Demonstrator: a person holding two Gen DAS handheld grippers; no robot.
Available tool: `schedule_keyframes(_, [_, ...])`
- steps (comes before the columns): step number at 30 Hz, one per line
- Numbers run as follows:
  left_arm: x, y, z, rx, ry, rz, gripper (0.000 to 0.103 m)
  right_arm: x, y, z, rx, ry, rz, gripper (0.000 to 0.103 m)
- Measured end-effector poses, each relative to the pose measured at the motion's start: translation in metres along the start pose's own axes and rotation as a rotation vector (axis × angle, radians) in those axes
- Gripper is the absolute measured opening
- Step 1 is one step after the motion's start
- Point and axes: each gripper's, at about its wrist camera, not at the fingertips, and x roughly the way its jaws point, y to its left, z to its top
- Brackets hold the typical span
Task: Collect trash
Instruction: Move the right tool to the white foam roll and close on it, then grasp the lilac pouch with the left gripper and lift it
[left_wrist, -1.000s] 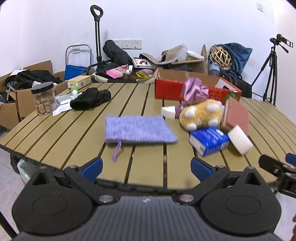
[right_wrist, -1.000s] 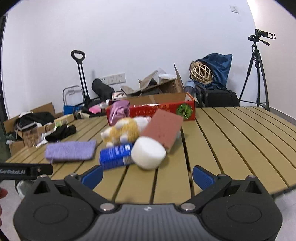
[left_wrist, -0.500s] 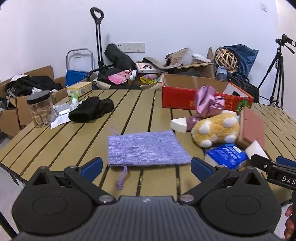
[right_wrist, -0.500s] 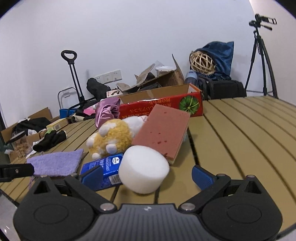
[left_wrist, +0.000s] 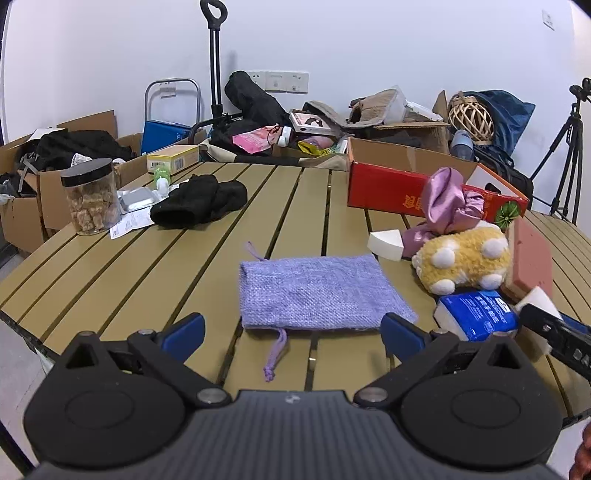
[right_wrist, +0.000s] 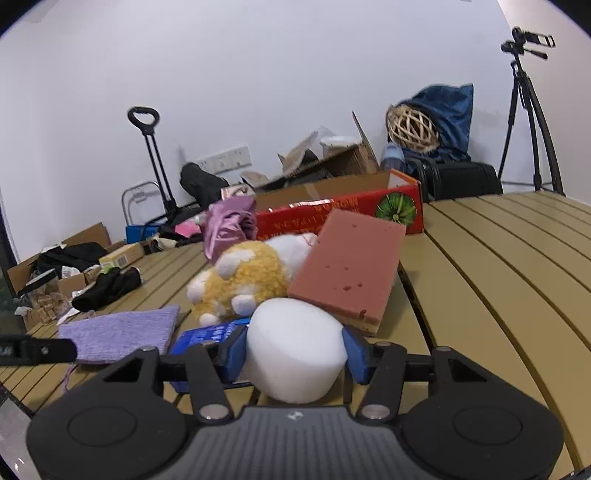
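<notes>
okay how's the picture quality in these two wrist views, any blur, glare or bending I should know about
Left wrist view: sharp and evenly lit, with soft shadows under the purple pouch; the fisheye bows the table slats, and the corners go dark. Right wrist view: same bending and dark corners, the white sponge between the closing right gripper looks slightly soft, no strong glare.

White wall (left_wrist: 369, 44) w/ sockets (left_wrist: 286, 81); slatted wood table (left_wrist: 110, 266); tripod (right_wrist: 528, 122), cardboard boxes (left_wrist: 33, 206), floor barely visible, maybe grey.
</notes>
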Motion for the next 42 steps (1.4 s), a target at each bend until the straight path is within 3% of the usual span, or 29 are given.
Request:
schedule_keyframes(9, [0.020,0.006,0.012,-0.047,0.035,0.013,0.103,-0.029,-0.003,0.003,-0.048,-0.117,-0.074,0.052])
schedule_keyframes(17, [0.042,0.001,0.023,-0.097,0.063,-0.019,0.103,-0.031,-0.011,0.002,-0.032,-0.116,-0.099,0.052])
schedule_keyframes(22, [0.053,-0.004,0.025,-0.093,0.070,0.038,0.103,-0.034,-0.012,0.000,-0.037,-0.117,-0.102,0.052])
schedule_keyframes(29, [0.068,-0.006,0.019,-0.096,0.097,0.045,0.103,-0.032,-0.013,-0.003,-0.038,-0.097,-0.112,0.052])
schedule_keyframes(39, [0.071,-0.017,0.009,-0.045,0.055,0.036,0.102,-0.037,-0.017,-0.003,-0.030,-0.101,-0.121,0.052])
schedule_keyframes(42, [0.072,-0.017,0.009,-0.047,0.055,0.039,0.097,-0.038,-0.019,-0.002,-0.026,-0.104,-0.124,0.052])
